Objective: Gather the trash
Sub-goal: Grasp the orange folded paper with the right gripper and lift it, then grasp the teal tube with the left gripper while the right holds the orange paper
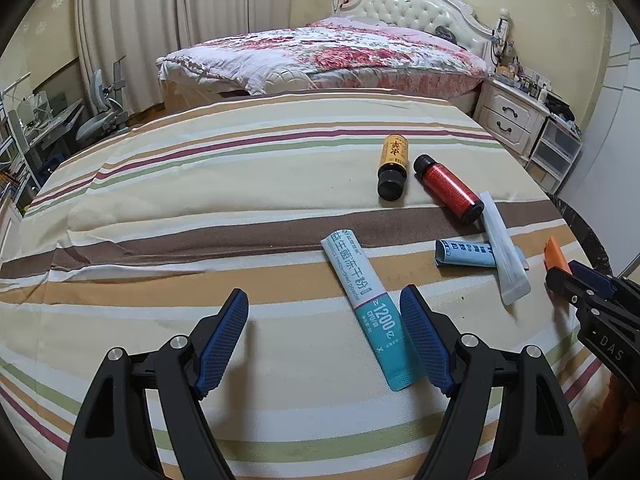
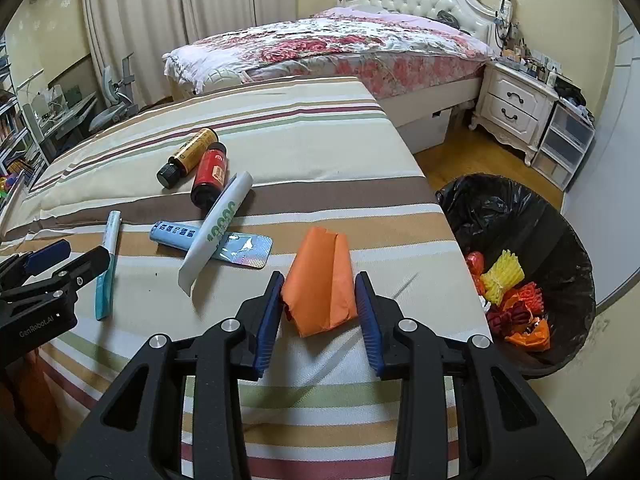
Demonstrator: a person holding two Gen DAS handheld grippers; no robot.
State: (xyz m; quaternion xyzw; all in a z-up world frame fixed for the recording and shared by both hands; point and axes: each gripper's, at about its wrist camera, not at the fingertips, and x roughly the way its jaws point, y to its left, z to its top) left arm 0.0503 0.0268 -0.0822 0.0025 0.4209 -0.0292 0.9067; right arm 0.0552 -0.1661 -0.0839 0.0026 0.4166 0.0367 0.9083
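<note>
The bedsheet (image 1: pixel 200 200) is striped in cream, tan, brown, maroon and green. An orange folded paper (image 2: pixel 320 280), a teal-and-white sachet (image 1: pixel 368 312), a yellow bottle (image 1: pixel 394 166) and a red bottle (image 1: pixel 450 188), both black-capped, are seen. The bin liner (image 2: pixel 520 216) is black.

The setting was a home bedroom: a bed (image 1: pixel 332 56) with tufted headboard (image 1: pixel 416 8), a white nightstand (image 1: pixel 510 118), and floor-length curtains (image 1: pixel 132 28).
</note>
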